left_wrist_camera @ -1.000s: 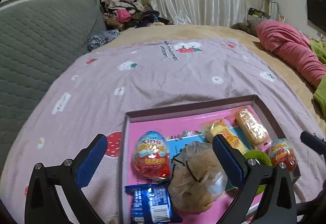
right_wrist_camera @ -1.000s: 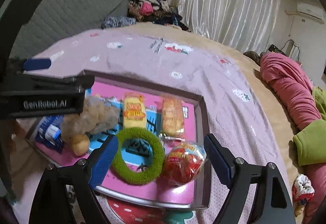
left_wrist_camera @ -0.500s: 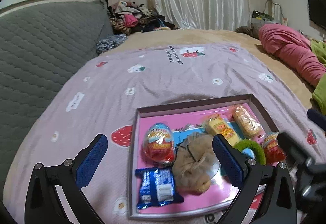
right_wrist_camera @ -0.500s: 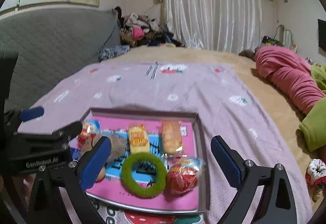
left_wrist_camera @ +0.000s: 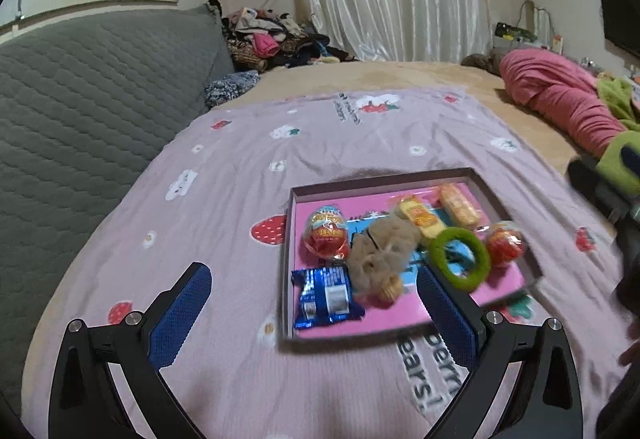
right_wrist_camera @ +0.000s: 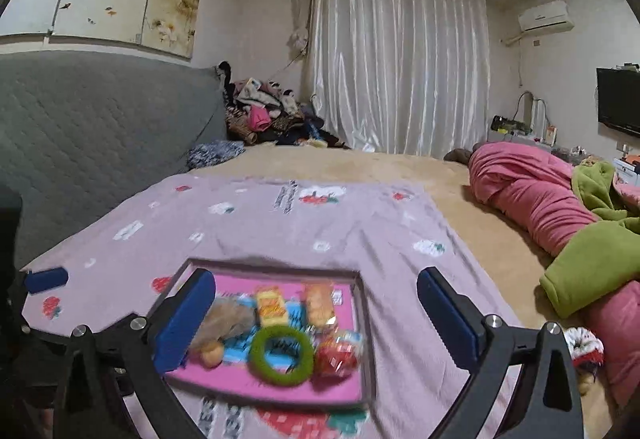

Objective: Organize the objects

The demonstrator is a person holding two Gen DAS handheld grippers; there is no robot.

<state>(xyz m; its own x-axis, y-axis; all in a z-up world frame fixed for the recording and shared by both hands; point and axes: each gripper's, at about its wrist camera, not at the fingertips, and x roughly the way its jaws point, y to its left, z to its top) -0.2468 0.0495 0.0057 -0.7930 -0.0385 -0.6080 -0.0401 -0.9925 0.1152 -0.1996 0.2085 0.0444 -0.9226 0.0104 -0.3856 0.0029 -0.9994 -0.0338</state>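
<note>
Tray [left_wrist_camera: 384, 179] on the bed: we count seven items inside, none outside. Left claw [left_wrist_camera: 314, 315] and right claw [right_wrist_camera: 316, 319] apart, empty; task seemingly complete.

Pink-floored tray [left_wrist_camera: 502, 289]; green ring [left_wrist_camera: 460, 258]; blue packet [left_wrist_camera: 325, 297]; lilac strawberry-print sheet [left_wrist_camera: 320, 143]; egg [left_wrist_camera: 326, 233] seemingly red.

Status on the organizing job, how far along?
Looks mostly done: blue packet, egg candy, mesh pouch, green ring and the wrapped snacks all sit inside the pink tray. In hand: nothing, left tool and right tool both open. Nothing loose visible on the blanket.
</note>
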